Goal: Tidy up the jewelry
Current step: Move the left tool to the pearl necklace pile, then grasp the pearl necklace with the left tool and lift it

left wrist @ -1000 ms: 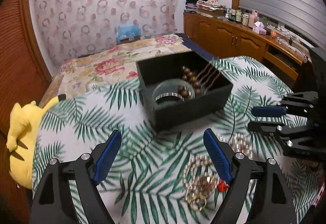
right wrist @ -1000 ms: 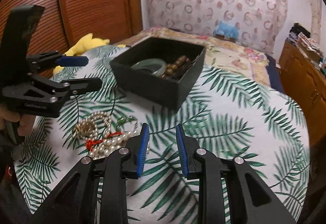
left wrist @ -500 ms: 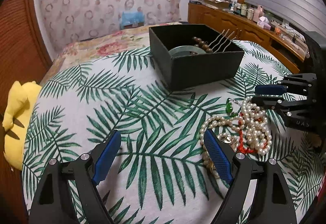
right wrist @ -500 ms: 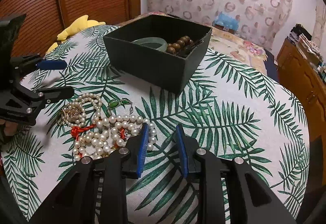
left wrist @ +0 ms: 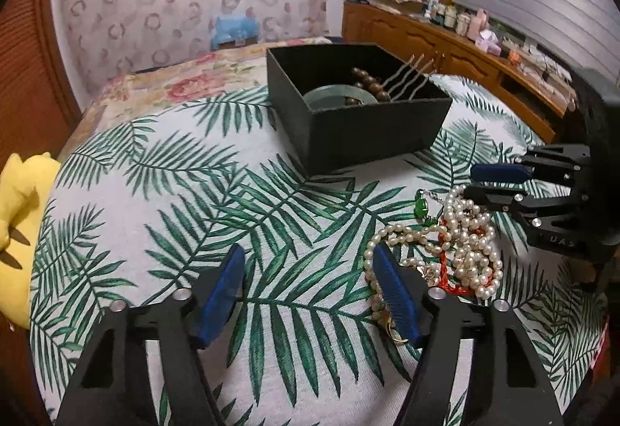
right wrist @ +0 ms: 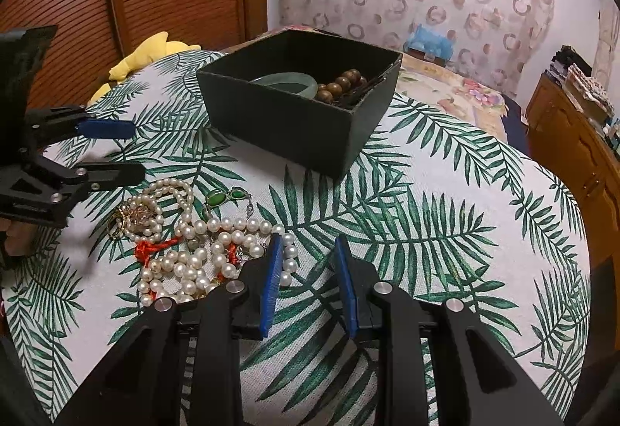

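Both claws hovering released by the pearl pile (right wrist: pixel 201 251)

Left claw (left wrist: pixel 310 294) and right claw (right wrist: pixel 306 282) are flanking it, nearer than the black box (right wrist: pixel 298 123).

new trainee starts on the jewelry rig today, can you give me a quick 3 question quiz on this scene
1. True or false: the black box already holds a pale green bangle and a string of brown wooden beads.
2. Multiple choice: the pearl necklaces lie (A) inside the box, (B) in a tangled heap on the palm-leaf tablecloth, (C) between the right gripper's fingers.
3. Fill in: the left gripper and the right gripper are both ____, holding nothing.

Key: 1 true; 2 B; 3 open.
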Tool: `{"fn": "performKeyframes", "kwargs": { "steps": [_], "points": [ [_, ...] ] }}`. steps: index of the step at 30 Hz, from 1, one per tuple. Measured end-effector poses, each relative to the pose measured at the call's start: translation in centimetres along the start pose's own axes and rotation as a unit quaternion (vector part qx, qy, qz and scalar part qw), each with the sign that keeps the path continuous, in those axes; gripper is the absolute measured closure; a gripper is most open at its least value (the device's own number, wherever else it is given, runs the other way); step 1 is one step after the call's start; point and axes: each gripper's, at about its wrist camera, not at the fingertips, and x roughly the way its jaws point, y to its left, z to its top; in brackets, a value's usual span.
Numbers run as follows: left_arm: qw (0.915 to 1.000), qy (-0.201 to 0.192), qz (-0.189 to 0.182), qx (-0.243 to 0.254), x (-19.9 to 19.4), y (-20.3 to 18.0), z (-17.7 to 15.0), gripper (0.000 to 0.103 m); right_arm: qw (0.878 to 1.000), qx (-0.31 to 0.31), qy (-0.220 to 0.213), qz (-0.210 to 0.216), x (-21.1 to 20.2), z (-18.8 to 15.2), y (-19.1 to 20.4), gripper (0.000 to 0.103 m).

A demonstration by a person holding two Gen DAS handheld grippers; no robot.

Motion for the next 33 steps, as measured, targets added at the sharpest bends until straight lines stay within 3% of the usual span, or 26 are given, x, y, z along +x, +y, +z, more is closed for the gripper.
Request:
{"fn": "performKeyframes", "kwargs": {
  "steps": [7, 13, 22, 33],
  "points": [
    [0.9994, 0.02, 0.004, 0.03, 0.8, -0.9, 0.2, 0.041, 1.0, -0.001, 0.0, -0.001, -0.1, 0.0, 0.0, 0.073],
    [0.999, 0.026, 0.005, 0.036, 1.2, -1.0, 0.5, 0.047, 1.0, 0.0, 0.0, 0.0, -0.1, 0.0, 0.0, 0.073],
    [0.9986, 0.029, 0.001, 0.044, 1.6, -1.4, 1.1, 0.049, 1.0, 0.0, 0.0, 0.0, 0.0, 0.0, 0.0, 0.073],
    [0.9981, 0.022, -0.016, 0.056, 1.7, -2.8, 1.3, 0.082, 1.0, 0.0, 0.0, 0.0, 0.0, 0.0, 0.0, 0.073]
  ]
}}
